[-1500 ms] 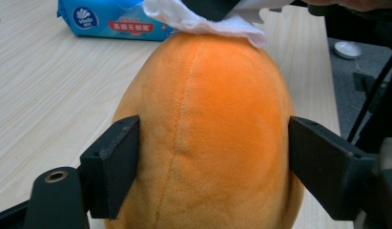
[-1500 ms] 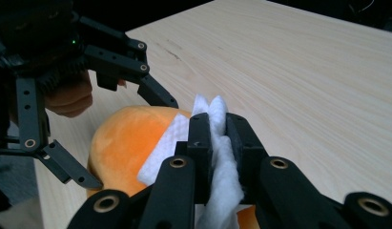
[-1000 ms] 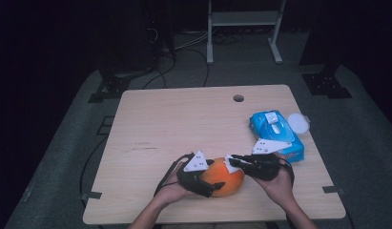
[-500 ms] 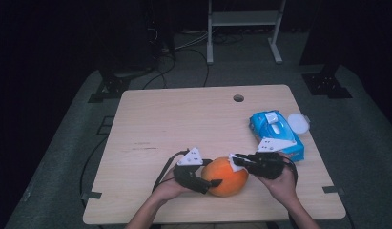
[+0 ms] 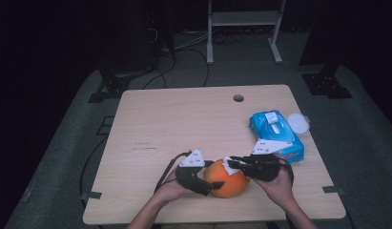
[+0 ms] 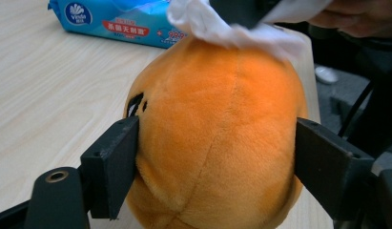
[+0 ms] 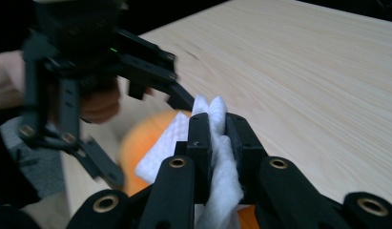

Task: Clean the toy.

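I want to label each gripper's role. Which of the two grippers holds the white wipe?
The right gripper: its jaws pinch the white wipe on top of the orange plush. The left gripper clamps the plush's sides instead.

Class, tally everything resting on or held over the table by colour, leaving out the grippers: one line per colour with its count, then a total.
Orange: 1, the plush toy
Blue: 1, the wipes pack
White: 2, the wipe pinched by the right gripper, and the round lid beside the pack
Total: 4

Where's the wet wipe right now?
The white wipe is pinched in the right gripper, pressed on top of the orange plush toy near the table's front edge.
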Demonstrator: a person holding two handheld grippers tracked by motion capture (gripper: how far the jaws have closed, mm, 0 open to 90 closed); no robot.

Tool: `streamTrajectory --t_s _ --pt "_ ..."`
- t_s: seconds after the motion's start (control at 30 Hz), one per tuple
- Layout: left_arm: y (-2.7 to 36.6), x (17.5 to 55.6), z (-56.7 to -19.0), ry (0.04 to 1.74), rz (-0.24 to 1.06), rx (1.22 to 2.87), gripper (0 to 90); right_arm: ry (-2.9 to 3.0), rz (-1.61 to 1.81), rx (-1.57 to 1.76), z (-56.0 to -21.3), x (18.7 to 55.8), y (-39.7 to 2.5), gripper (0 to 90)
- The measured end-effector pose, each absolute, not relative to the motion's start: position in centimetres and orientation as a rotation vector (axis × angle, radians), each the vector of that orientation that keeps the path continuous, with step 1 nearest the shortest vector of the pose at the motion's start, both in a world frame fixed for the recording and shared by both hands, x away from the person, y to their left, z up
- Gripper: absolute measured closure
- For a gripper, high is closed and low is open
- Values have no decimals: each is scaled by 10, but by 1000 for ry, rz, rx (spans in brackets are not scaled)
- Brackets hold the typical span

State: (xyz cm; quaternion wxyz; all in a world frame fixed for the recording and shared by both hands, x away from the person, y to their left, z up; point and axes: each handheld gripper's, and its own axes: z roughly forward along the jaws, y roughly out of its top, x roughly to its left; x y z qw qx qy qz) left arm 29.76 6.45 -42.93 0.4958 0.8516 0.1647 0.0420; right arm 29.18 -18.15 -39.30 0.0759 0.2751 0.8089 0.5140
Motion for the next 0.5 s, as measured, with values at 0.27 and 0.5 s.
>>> streamTrajectory --t_s 0.27,0.5 --pt "74 302 -436 349 32 2030 138 2482 1543 762 -393 288 -175 800" --pt "55 289 -429 320 127 2075 232 2489 1517 712 -389 280 -162 799"
